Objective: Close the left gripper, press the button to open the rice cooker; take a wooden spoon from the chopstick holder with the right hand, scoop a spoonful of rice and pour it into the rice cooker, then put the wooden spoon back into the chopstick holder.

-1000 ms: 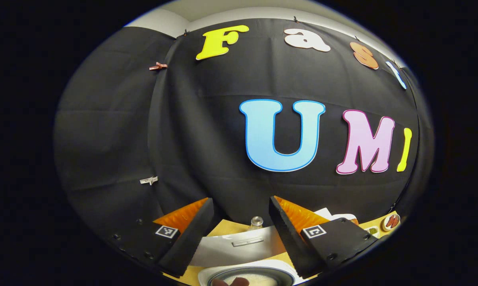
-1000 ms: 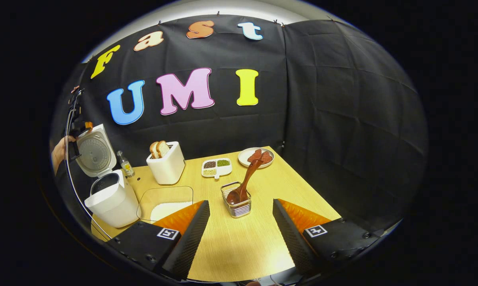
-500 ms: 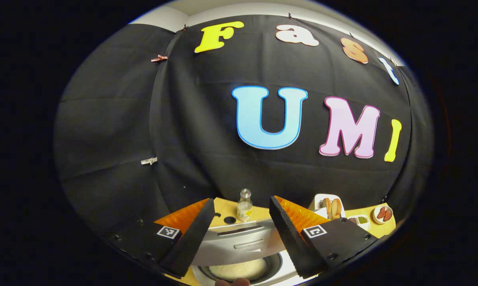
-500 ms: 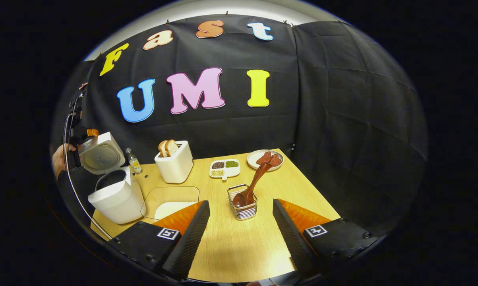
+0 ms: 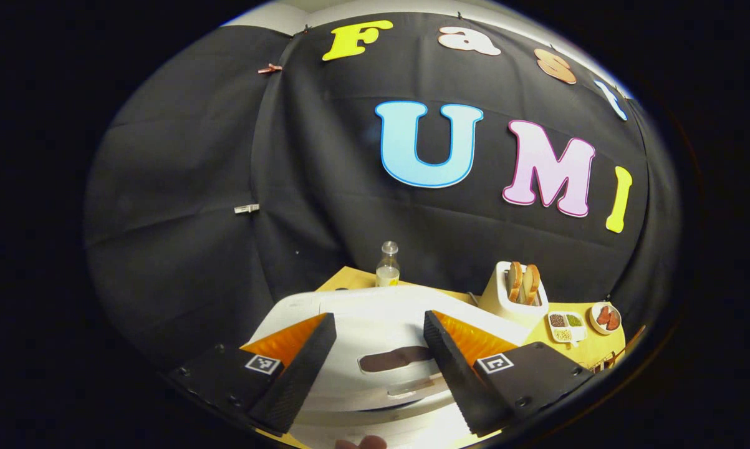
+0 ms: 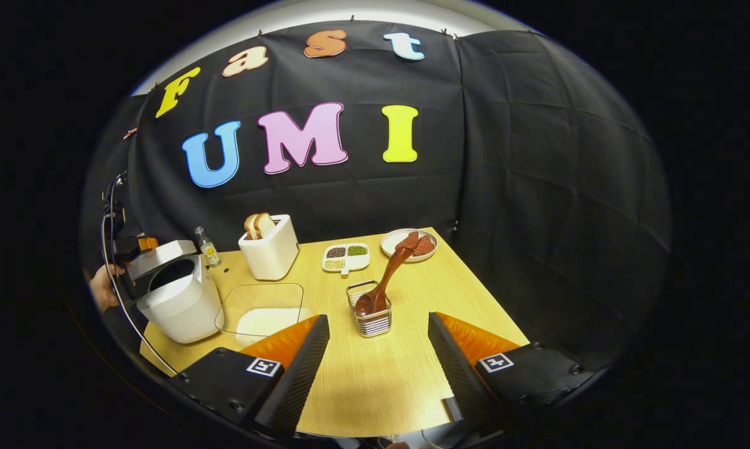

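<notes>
Left gripper (image 5: 379, 358) fingers apart over rice cooker (image 5: 375, 324) lid, right gripper (image 6: 378, 358) likewise (holding nothing)

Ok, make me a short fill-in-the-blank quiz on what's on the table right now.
1. The wooden spoon stands in the wire ____.
2. Two slices of bread stick up from the white ____.
3. The right gripper hangs over the table with its jaws ____.
4. The small bottle stands between the rice cooker and the ____.

Missing words: chopstick holder; toaster; open; toaster
</notes>
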### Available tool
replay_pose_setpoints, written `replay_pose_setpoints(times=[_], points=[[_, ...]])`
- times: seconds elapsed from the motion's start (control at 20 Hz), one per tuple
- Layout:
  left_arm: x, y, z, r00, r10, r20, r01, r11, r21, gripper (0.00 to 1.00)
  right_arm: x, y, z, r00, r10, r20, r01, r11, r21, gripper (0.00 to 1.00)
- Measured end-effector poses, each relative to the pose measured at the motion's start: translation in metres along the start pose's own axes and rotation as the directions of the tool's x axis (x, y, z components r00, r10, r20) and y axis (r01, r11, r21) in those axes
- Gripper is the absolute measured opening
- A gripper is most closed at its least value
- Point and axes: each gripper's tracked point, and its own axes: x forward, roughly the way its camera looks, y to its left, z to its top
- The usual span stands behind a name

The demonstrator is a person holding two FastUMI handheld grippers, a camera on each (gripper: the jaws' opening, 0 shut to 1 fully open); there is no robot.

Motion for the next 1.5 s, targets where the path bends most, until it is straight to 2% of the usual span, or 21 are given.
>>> replay_pose_setpoints(times=[0.3,1.0,1.5], points=[[-0.001,-0.001,-0.015,1.000,0.001,-0.014,-0.001,1.000,0.029,1.00,-0.005,0.004,-0.008,1.000,0.000,-0.009,0.000,1.000,-0.005,0.99],[0.003,-0.002,-0.063,0.992,-0.005,-0.128,0.015,0.997,0.079,1.00,-0.001,0.013,-0.010,1.000,0.011,-0.019,-0.012,1.000,-0.022,0.99],[0.004,-0.004,-0.073,0.991,-0.002,-0.133,0.015,0.995,0.096,1.00,0.009,0.026,-0.004,1.000,0.026,-0.017,-0.026,1.000,-0.015,0.99]])
